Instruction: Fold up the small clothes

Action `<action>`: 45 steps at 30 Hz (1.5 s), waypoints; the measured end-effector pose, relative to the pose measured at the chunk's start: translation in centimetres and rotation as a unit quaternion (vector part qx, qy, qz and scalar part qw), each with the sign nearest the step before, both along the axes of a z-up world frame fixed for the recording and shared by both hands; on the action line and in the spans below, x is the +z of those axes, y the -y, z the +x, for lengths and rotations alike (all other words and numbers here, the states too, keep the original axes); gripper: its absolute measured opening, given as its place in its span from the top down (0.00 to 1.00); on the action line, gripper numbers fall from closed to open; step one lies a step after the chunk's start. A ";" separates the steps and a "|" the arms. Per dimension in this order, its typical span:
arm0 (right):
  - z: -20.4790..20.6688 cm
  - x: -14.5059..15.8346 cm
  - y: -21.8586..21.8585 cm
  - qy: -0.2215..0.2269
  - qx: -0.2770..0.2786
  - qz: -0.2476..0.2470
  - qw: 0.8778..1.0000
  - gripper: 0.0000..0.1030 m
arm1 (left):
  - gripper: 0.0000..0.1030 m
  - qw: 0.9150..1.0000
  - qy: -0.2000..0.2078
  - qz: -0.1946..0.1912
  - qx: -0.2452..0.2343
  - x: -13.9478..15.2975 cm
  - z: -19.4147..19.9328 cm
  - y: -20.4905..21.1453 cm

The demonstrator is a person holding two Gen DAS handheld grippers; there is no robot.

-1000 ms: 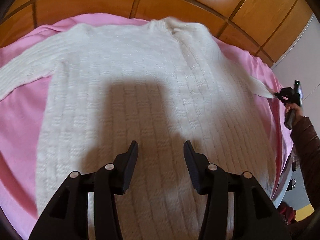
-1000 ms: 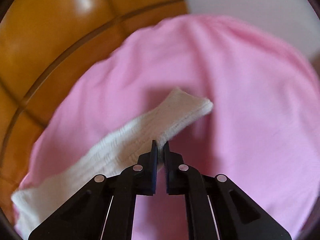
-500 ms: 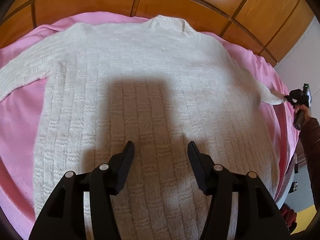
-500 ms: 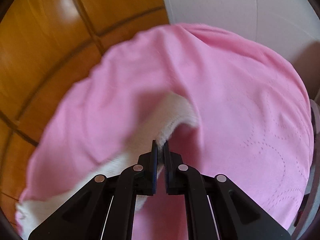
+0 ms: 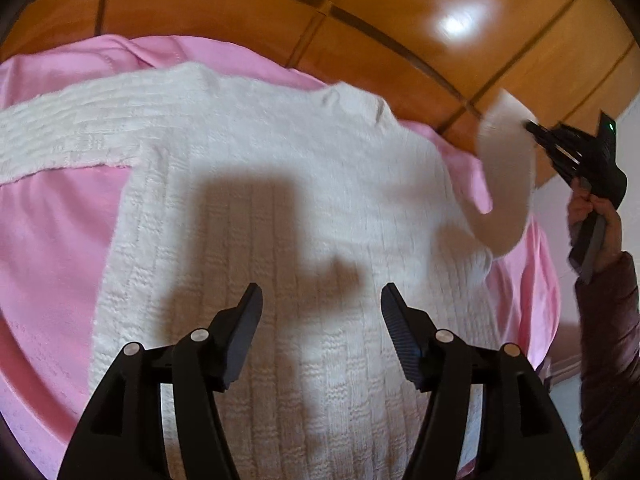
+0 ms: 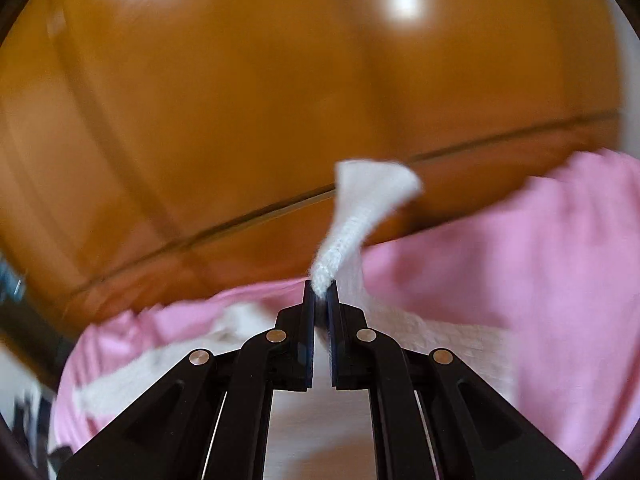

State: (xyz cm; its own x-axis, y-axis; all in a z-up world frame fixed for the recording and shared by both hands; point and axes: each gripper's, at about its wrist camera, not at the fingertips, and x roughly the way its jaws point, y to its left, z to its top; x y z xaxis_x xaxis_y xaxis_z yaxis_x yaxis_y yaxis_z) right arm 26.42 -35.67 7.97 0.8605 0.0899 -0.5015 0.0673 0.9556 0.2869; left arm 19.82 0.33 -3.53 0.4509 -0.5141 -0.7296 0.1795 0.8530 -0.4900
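A white knit sweater (image 5: 280,208) lies flat, front down or up I cannot tell, on a pink cloth (image 5: 52,240). Its left sleeve (image 5: 60,136) is spread out to the side. My left gripper (image 5: 322,308) is open and empty, hovering above the sweater's lower body. My right gripper (image 6: 320,290) is shut on the right sleeve (image 6: 360,208) near its cuff and holds it lifted in the air. In the left wrist view the right gripper (image 5: 536,130) holds the raised sleeve (image 5: 504,176) at the right, curling up off the cloth.
A wooden panelled wall (image 5: 280,12) stands close behind the pink cloth. A pale wall (image 5: 628,120) is at the right. The pink cloth's right edge (image 5: 548,280) drops off beside the person's arm (image 5: 608,340).
My right gripper has lifted the right sleeve off the pink cloth and swung it up and inward. My left gripper has shifted right and opened a little wider over the sweater.
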 end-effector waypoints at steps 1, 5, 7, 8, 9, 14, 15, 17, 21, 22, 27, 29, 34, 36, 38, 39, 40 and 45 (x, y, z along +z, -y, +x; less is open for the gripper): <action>0.9 -0.3 -2.3 -0.006 0.024 -0.001 1.000 0.96 | 0.40 1.000 0.000 -0.004 0.004 0.0 0.1 -0.3; 2.9 -2.1 -10.1 -0.027 0.129 0.025 0.991 0.83 | 0.38 1.000 0.000 -0.023 0.019 -0.1 0.6 -1.8; 2.7 -2.2 -11.2 -0.020 0.140 0.055 0.988 0.62 | 0.37 0.999 -0.001 -0.031 0.026 -0.1 1.0 -2.5; 2.3 -2.2 -11.3 -0.015 0.140 0.064 0.988 0.60 | 0.37 0.999 -0.002 -0.034 0.028 -0.1 1.3 -2.7; 1.8 -2.4 -10.6 -0.014 0.138 0.076 0.987 0.59 | 0.37 0.999 -0.003 -0.039 0.031 -0.2 1.7 -2.9; -3.2 -4.4 -4.9 -0.022 0.083 0.097 0.992 0.56 | 0.37 0.997 -0.014 -0.057 0.048 -0.8 4.3 -3.9; -4.7 -5.3 -3.1 -0.030 0.064 0.096 0.993 0.56 | 0.37 0.997 -0.019 -0.058 0.053 -1.0 5.2 -3.9; -7.5 -7.0 0.0 -0.048 0.026 0.094 0.994 0.56 | 0.37 0.997 -0.022 -0.056 0.058 -1.4 6.5 -3.8; -12.9 -11.4 4.6 -0.097 -0.046 0.095 0.990 0.56 | 0.39 0.996 -0.039 -0.054 0.060 -2.2 9.4 -3.1; -13.6 -12.3 4.9 -0.106 -0.055 0.093 0.989 0.56 | 0.39 0.996 -0.044 -0.051 0.064 -2.6 10.2 -2.7; -13.3 -15.1 5.2 -0.132 -0.081 0.074 0.985 0.56 | 0.61 0.995 -0.057 -0.058 0.059 -3.5 13.1 -0.4; -12.1 -15.5 4.7 -0.134 -0.082 0.063 0.986 0.56 | 0.82 0.995 -0.061 -0.059 0.051 -3.7 13.6 0.5; -8.4 -16.0 4.1 -0.137 -0.111 0.033 0.984 0.46 | 0.95 0.997 -0.007 -0.067 0.026 -0.3 13.7 1.8; -7.0 -16.1 4.4 -0.134 -0.127 0.020 0.983 0.46 | 0.95 0.995 0.022 -0.093 0.021 1.7 13.0 1.2; -6.4 -15.9 4.8 -0.126 -0.162 -0.005 0.979 0.64 | 0.95 0.993 0.046 -0.108 0.016 3.1 12.1 0.5; -6.4 -15.6 5.1 -0.120 -0.195 -0.028 0.973 0.74 | 0.95 0.993 0.056 -0.103 0.018 3.5 11.6 0.2; -6.6 -15.6 5.4 -0.119 -0.213 -0.032 0.969 0.80 | 0.95 0.994 0.060 -0.087 0.020 3.5 11.3 0.1; -7.6 -17.6 6.5 -0.153 -0.188 -0.010 0.970 0.81 | 0.95 0.999 0.001 0.036 0.028 -2.2 11.7 0.7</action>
